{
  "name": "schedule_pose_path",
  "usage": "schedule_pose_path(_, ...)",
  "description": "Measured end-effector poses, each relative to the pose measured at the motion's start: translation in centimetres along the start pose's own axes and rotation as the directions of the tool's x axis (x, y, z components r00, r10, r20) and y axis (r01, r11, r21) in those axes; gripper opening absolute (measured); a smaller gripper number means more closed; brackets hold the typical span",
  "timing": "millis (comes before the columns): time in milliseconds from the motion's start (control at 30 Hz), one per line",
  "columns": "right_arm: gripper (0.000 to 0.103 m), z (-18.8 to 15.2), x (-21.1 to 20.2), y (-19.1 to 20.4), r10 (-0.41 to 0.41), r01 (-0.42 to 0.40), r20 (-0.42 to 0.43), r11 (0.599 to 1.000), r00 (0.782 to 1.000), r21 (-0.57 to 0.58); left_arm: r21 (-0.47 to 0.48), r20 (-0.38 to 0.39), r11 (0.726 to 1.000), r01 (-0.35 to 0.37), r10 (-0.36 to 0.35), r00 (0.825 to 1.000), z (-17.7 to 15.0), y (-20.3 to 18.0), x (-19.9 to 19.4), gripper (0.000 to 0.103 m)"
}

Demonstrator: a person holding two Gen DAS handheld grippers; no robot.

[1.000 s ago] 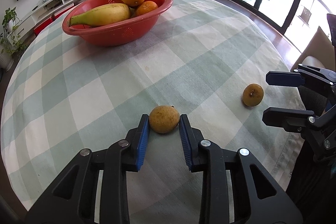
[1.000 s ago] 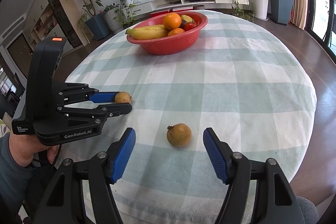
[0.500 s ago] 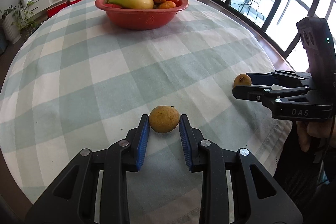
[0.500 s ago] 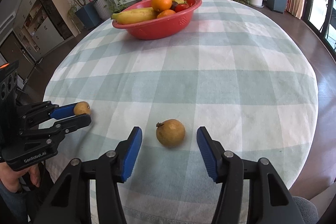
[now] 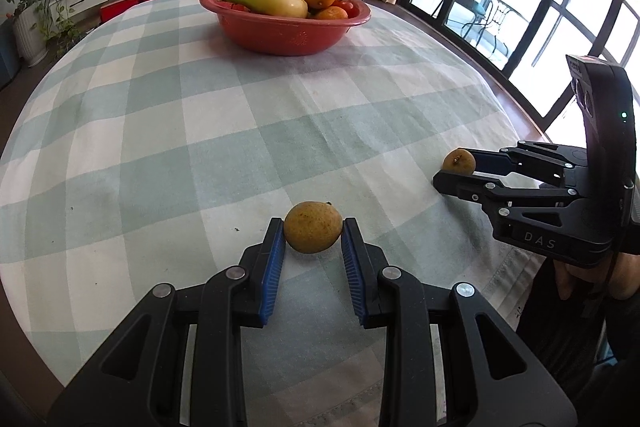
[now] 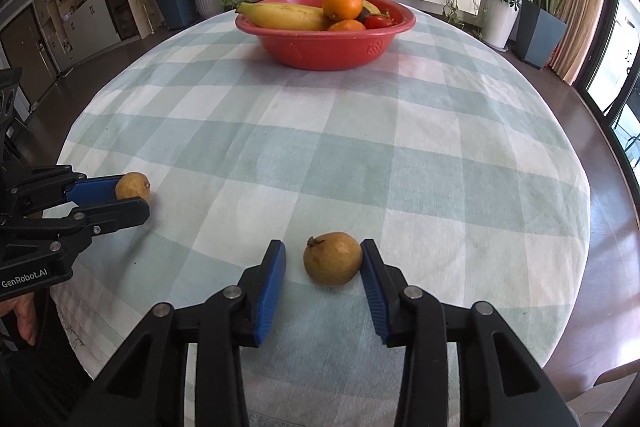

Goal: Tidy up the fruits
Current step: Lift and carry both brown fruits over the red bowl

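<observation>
- Left claw (image 5: 313, 239) grips one brown fruit (image 5: 313, 231) between both pads.
- Right claw (image 6: 323, 267) brackets the other brown fruit (image 6: 333, 259); only its 3 o'clock pad touches.
- Next I'd finish squeezing, then lift both toward the red bowl (image 6: 328, 47) at 12 o'clock.

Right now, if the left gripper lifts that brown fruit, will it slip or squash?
Probably not squash: the fruit keeps its round shape between the pads, so it looks firm. It might slip, since only the pad tips touch its sides. Set loose on the flat cloth, it would likely roll.
</observation>
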State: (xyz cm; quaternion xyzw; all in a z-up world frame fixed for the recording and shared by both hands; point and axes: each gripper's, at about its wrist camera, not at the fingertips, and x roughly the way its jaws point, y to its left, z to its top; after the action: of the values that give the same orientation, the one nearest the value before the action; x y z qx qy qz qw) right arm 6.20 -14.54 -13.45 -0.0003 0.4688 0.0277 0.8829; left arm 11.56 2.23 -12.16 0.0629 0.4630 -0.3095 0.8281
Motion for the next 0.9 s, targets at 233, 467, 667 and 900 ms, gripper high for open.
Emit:
schedule_pose_path(233,0.031,0.0,-0.5,0.3,0.025,-0.025,0.013,1.0,1.0,-0.007,-0.011,0.006,1.0,0.0,0.0,1.0,0.0,0.2,-0.1,0.027)
schedule_pose_path(467,0.031,0.6,-1.9,-1.2,0.075,-0.077,0.055,0.996,0.996,0.049,-0.03,0.02,1.0,0.008,-0.008,1.0,0.4,0.7,-0.5,0.027)
schedule_pose_path(667,0.031,1.7,-3.0,-3.3,0.088,-0.096,0.087,0.99,0.992,0.101,-0.041,0.05,0.999,0.007,-0.005,0.999,1.9,1.4,-1.3,0.027)
schedule_pose_path(900,0.031,6.1,-5.3,-6.2,0.08,-0.103,0.18,0.987,0.98,0.121,-0.012,0.113,1.0,-0.015,0.016,0.993,7.0,2.2,-3.1,0.027)
